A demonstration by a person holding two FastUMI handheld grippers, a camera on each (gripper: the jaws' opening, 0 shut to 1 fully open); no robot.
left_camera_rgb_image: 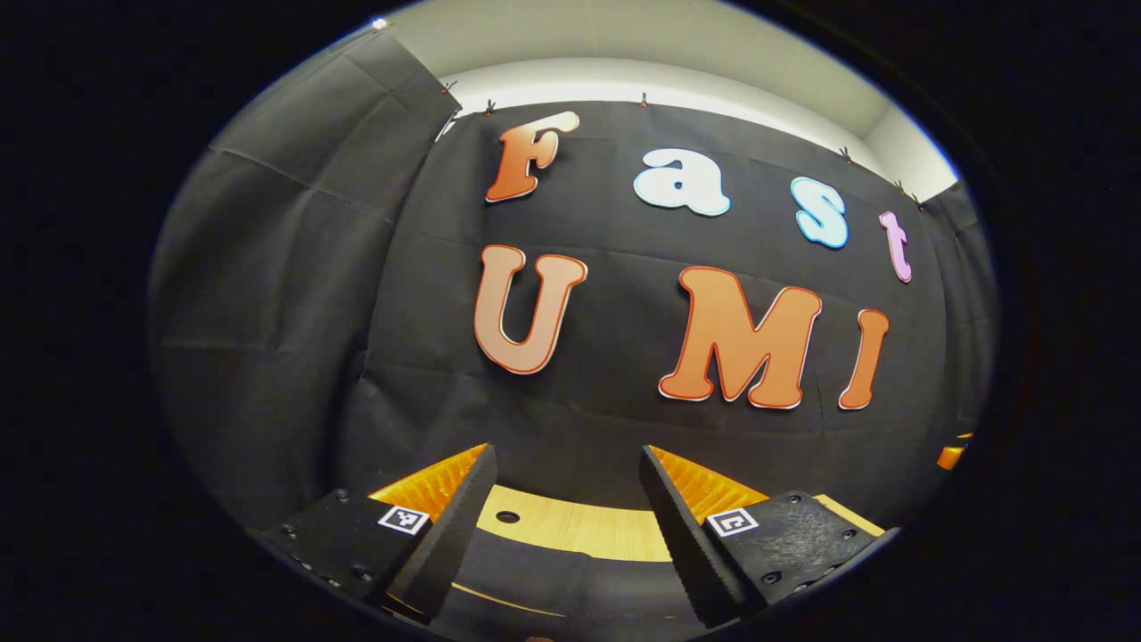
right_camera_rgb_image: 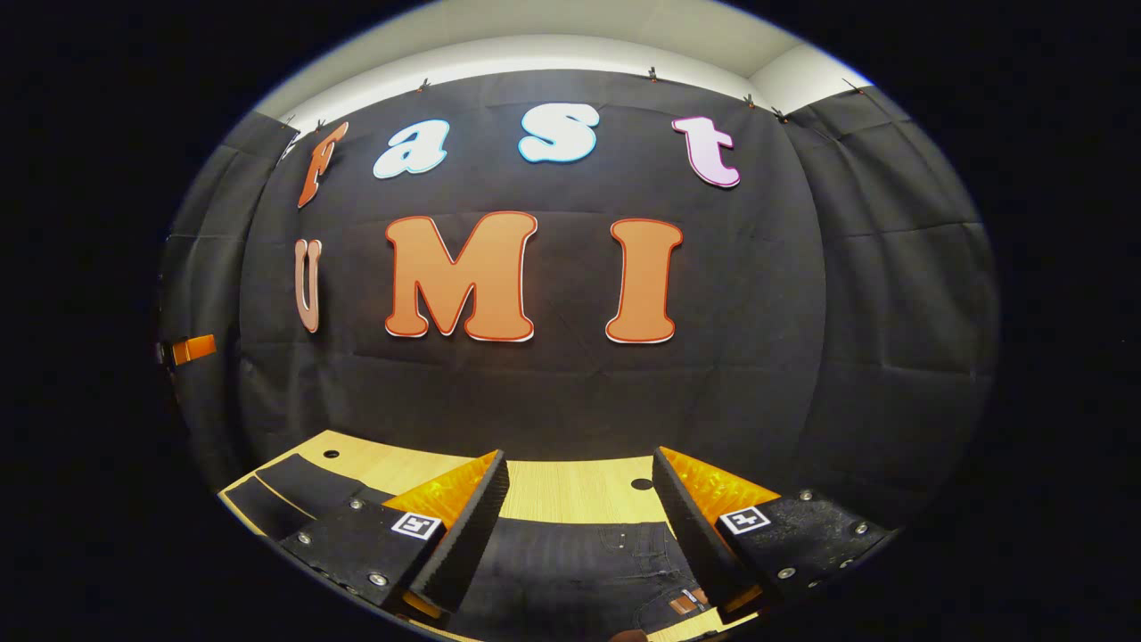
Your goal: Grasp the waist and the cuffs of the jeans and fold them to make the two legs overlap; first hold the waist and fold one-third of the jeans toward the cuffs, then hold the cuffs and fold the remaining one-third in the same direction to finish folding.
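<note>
Below both cameras, on the wooden worktop (right_camera_rgb_image: 570, 490), lie the jeans (right_camera_rgb_image: 570, 562); dark denim, flat, spread under the two tools. I see them in the right gripper view betw. my right hand-held gripper (right_camera_rgb_image: 579, 526) fingers, w/ stitching, rivets and a small leather-look patch near the bottom edge, so I judge that end to be the waist; a second dark strip of cloth runs off to the left over the worktop edge, prob. a leg or the far part of the garment, can't say which. In the left gripper view the jeans (left_camera_rgb_image: 553, 580) show as dark fabric low betw. the fingers of my left hand-held gripper (left_camera_rgb_image: 566, 526), worktop (left_camera_rgb_image: 570, 526) bare just beyond.

Both tools: jaws spread wide, nothing betw. them, both held above the cloth and aimed at the booth wall rather than down; no contact w/ denim that I can make out.

Progress, my read: nothing folded yet as far as visible; the denim near the waist looks like a single flat layer, no stacked edge in sight; whether the legs already overlap I can't tell, too little of the garment is in frame. So leg overlap, waist third and cuff third are all prob. still to do.

Orientation: waist sits under the right tool, so long axis seems to run sideways across the worktop, right to left, cuffs presumably toward the left tool; cuffs themselves not identifiable.
</note>
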